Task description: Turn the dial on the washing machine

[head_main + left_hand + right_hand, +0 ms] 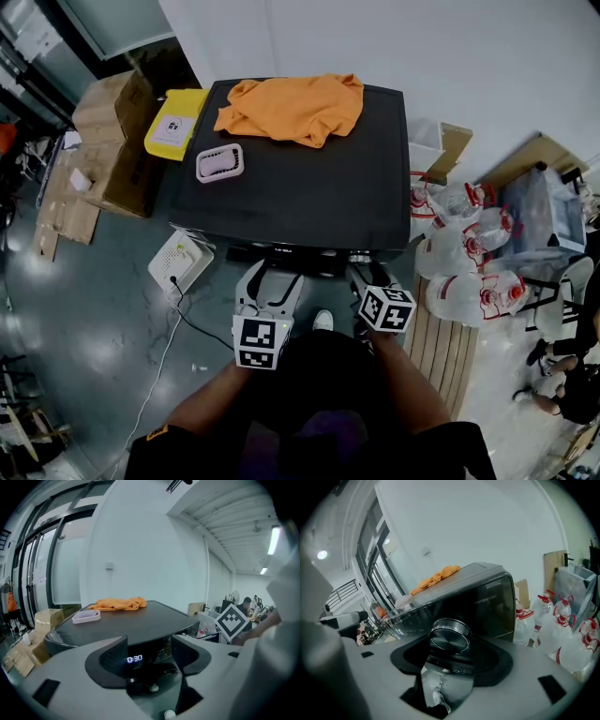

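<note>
Here, right tool [452, 652] clamped on dial [450, 637], dial hidden in head view, left tool [147, 656] wide apart, empty.

Orange cloth [292, 108] lay crumpled well ahead of the left gripper [270, 270], at the far end. Pale pink tray [219, 163] sat nearer, ahead & slightly left of that gripper, apart from the cloth. Further left: yellow box [175, 122] w/ a white label, then cardboard boxes [112, 112] stacked beyond it. Just left of the left gripper, down on the floor, was a white box [180, 261], prob. a power strip, w/ a cable [155, 375] trailing back. Right of the right gripper [364, 272]: a cluster of clear bottles [464, 253] w/ red labels, wooden slats [439, 342] beside them, a clear crate [539, 211] beyond. A person's legs [562, 370] showed far right.
</note>
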Tool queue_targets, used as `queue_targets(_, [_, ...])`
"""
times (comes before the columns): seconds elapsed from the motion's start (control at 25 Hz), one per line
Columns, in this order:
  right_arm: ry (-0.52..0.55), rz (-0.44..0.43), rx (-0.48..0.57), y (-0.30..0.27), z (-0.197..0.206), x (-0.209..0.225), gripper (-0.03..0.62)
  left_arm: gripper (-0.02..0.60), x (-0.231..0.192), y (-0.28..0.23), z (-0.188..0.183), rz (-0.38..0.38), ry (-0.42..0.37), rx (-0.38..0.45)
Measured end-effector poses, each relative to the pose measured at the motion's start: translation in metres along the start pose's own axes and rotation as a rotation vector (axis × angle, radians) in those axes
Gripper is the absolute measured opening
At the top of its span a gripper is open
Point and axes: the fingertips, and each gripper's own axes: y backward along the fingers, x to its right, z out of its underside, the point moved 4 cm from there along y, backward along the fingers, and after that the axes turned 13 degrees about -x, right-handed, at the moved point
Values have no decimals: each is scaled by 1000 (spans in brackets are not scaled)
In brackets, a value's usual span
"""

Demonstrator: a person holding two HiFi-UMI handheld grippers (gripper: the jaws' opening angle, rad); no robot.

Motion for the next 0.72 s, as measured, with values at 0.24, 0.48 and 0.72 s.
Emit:
queue_targets(0.24, [147,171,-6,1,2,-6,296,296,-2,-2,3,-4,-4,-13])
queue_targets(0.48, [343,357,-21,0,0,-15,299,296,-6,-1,7,-11,1,-27])
queue_targets(0.72, [446,429,-25,-3,-2,-21,293,296,-10,0,10,-16,3,-31])
